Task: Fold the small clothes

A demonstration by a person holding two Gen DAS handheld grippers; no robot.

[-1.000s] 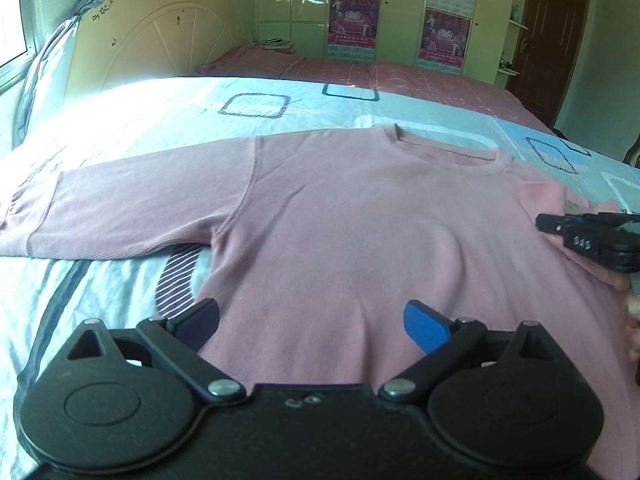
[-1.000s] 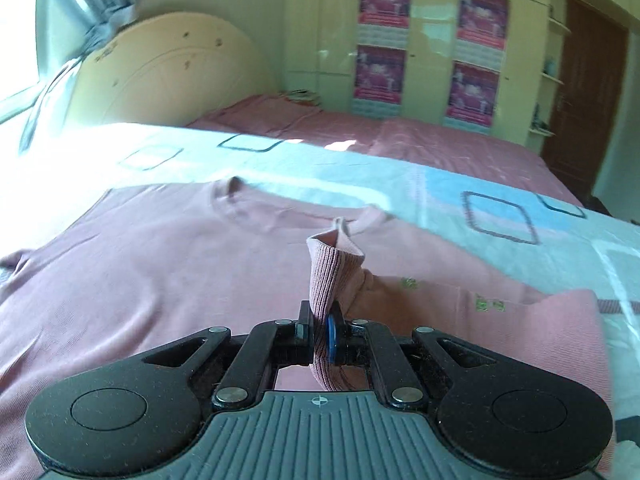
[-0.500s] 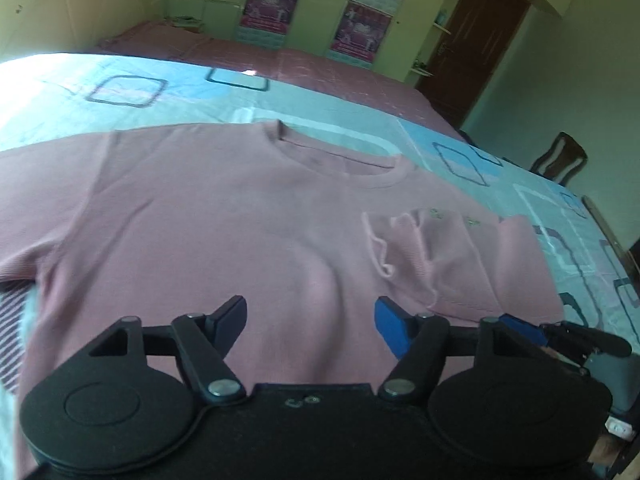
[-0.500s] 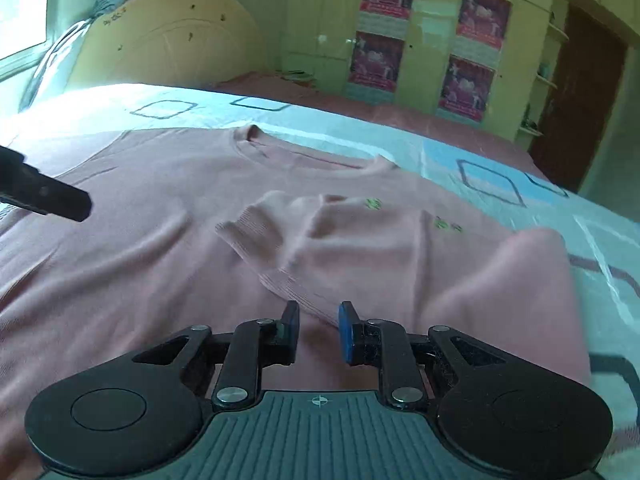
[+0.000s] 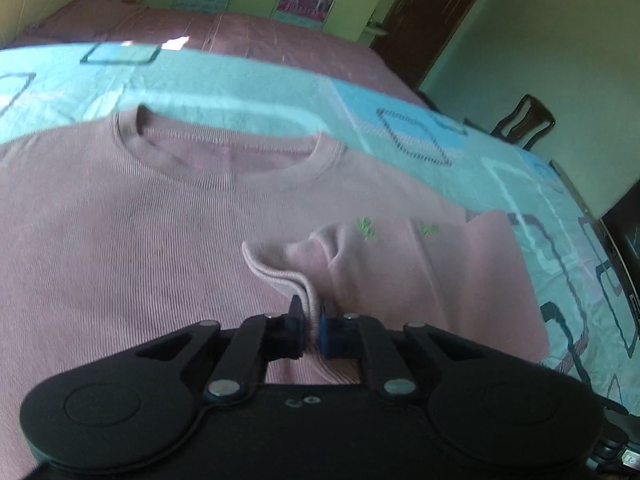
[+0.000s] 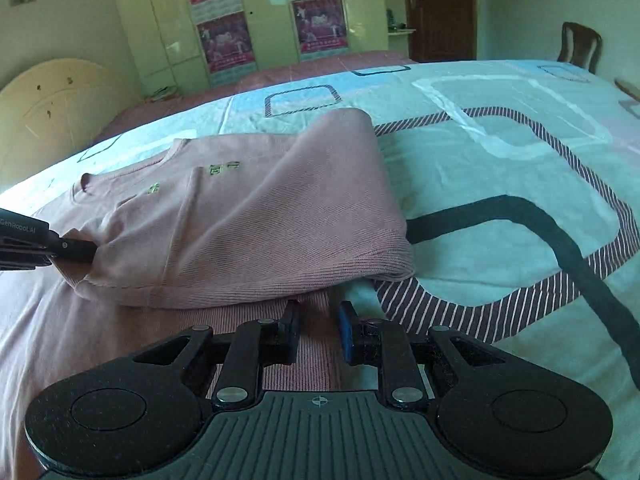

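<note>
A pink ribbed sweater (image 5: pixel 140 240) lies flat on the bed, neck hole away from me. Its right sleeve (image 5: pixel 400 272) is folded over the chest, with green embroidery on it. My left gripper (image 5: pixel 311 320) is shut on the sleeve's cuff (image 5: pixel 280 276). In the right wrist view the folded sleeve (image 6: pixel 248 232) lies across the body, and the left gripper (image 6: pixel 76 249) grips its cuff at the left edge. My right gripper (image 6: pixel 319 320) is slightly open over the sweater's lower right edge (image 6: pixel 312 344), holding nothing.
The bed sheet (image 6: pixel 500 152) is light blue with dark and striped loops. Pink bedding (image 5: pixel 240 40) lies beyond. A wardrobe with posters (image 6: pixel 256 20), a door (image 6: pixel 440 4) and a chair (image 6: pixel 578 46) stand at the room's far side.
My left gripper moved right to the folded sleeve and shut on its cuff. My right gripper swung right and down to the sweater's lower right edge, still open.
</note>
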